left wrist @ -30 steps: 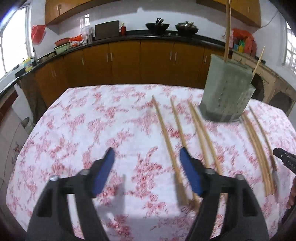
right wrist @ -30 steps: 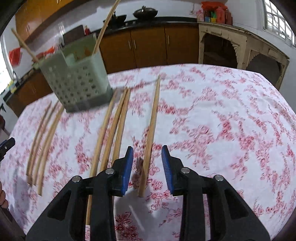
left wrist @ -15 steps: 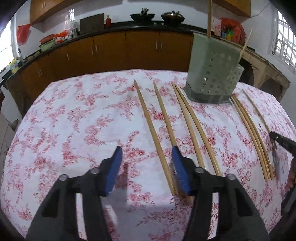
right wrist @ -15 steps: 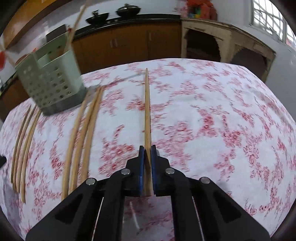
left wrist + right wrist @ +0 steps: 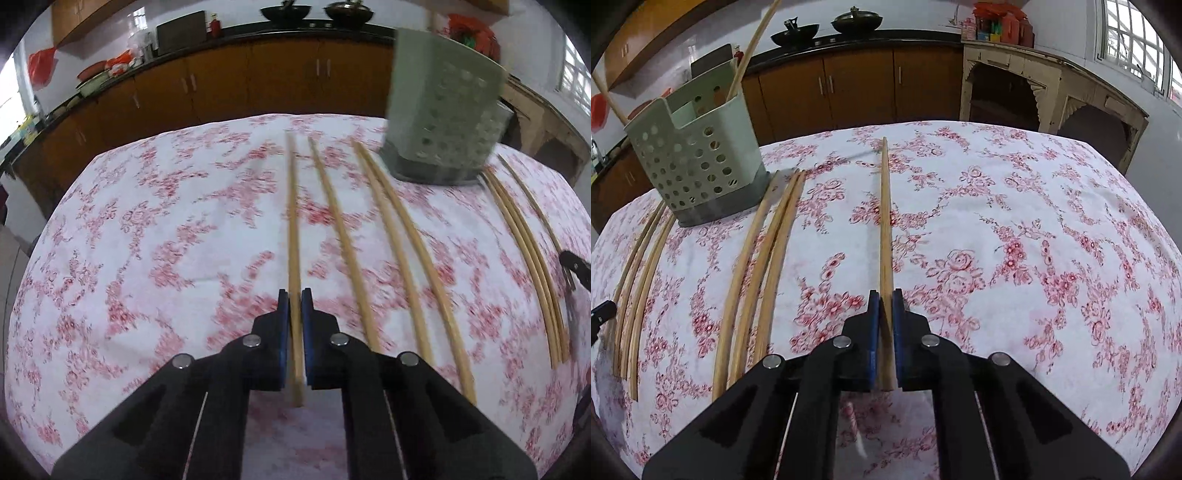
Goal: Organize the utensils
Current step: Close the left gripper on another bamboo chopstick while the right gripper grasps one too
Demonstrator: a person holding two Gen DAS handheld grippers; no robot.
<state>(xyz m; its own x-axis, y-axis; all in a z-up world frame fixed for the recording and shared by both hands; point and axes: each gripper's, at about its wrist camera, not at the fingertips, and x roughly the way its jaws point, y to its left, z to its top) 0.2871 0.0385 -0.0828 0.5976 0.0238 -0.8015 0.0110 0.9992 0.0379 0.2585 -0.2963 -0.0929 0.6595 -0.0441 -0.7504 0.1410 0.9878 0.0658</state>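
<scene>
Several long wooden chopsticks lie side by side on a table with a pink floral cloth (image 5: 147, 240). My left gripper (image 5: 294, 299) is shut on the leftmost chopstick (image 5: 293, 221), which lies along the cloth. My right gripper (image 5: 885, 299) is shut on the rightmost chopstick (image 5: 885, 221), which points away from me. A pale green perforated utensil holder (image 5: 439, 110) stands at the far side; it also shows in the right wrist view (image 5: 698, 166) with two chopsticks upright in it.
Other chopsticks lie in groups between the grippers (image 5: 402, 251) (image 5: 764, 266) and beside the holder (image 5: 639, 273). Brown kitchen cabinets (image 5: 857, 81) run behind the table. A pale wooden sideboard (image 5: 1045, 85) stands at the right. The table edge curves close in front.
The left gripper moved right over the leftmost chopstick and closed on it. The right gripper, which closed on the rightmost chopstick earlier, still holds it.
</scene>
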